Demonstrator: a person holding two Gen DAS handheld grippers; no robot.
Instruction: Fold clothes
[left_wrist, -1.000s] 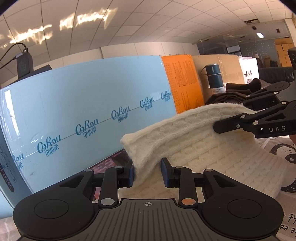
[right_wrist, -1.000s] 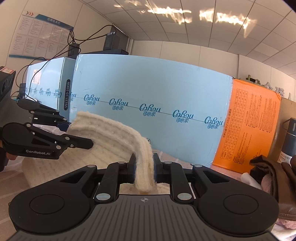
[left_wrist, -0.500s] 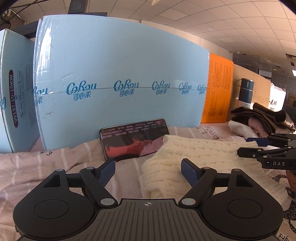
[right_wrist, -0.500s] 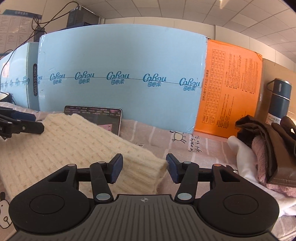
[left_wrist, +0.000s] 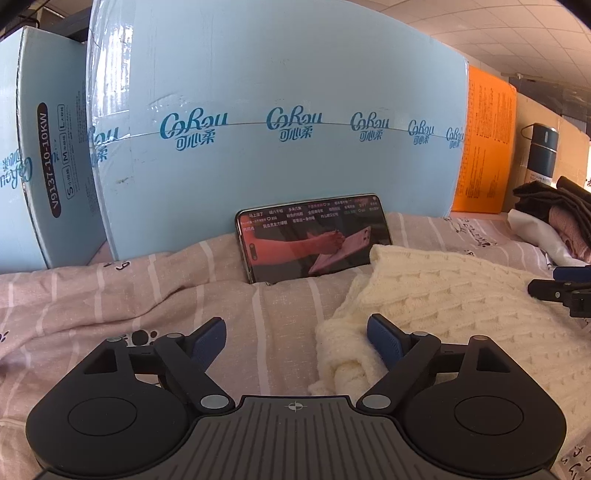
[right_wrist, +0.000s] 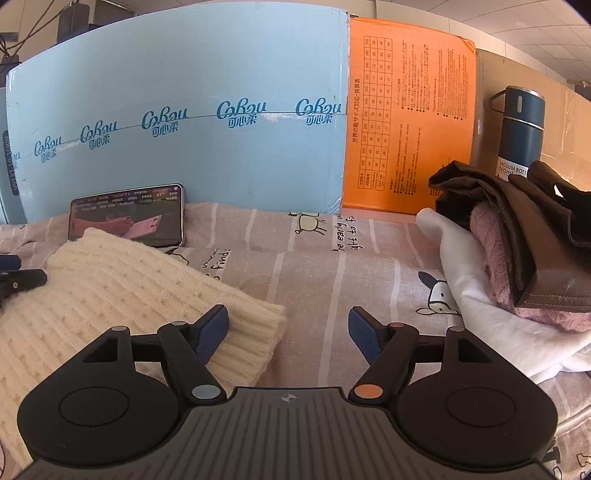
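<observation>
A cream cable-knit sweater (left_wrist: 450, 306) lies folded on the pink striped bedsheet (left_wrist: 110, 295). My left gripper (left_wrist: 295, 339) is open and empty, low over the sheet at the sweater's left edge. The sweater also shows in the right wrist view (right_wrist: 122, 291). My right gripper (right_wrist: 288, 332) is open and empty, with its left finger over the sweater's right end. The right gripper's tips (left_wrist: 554, 284) show at the far right of the left wrist view.
A phone (left_wrist: 314, 236) with a lit screen leans against a large light-blue box (left_wrist: 277, 110). An orange box (right_wrist: 406, 110), a blue vacuum bottle (right_wrist: 521, 129) and a pile of folded clothes (right_wrist: 517, 251) stand at the right.
Both grippers held the sweater's edge lifted a second ago. They have let go, opened wide and lowered; the sweater now lies flat on the sheet.
</observation>
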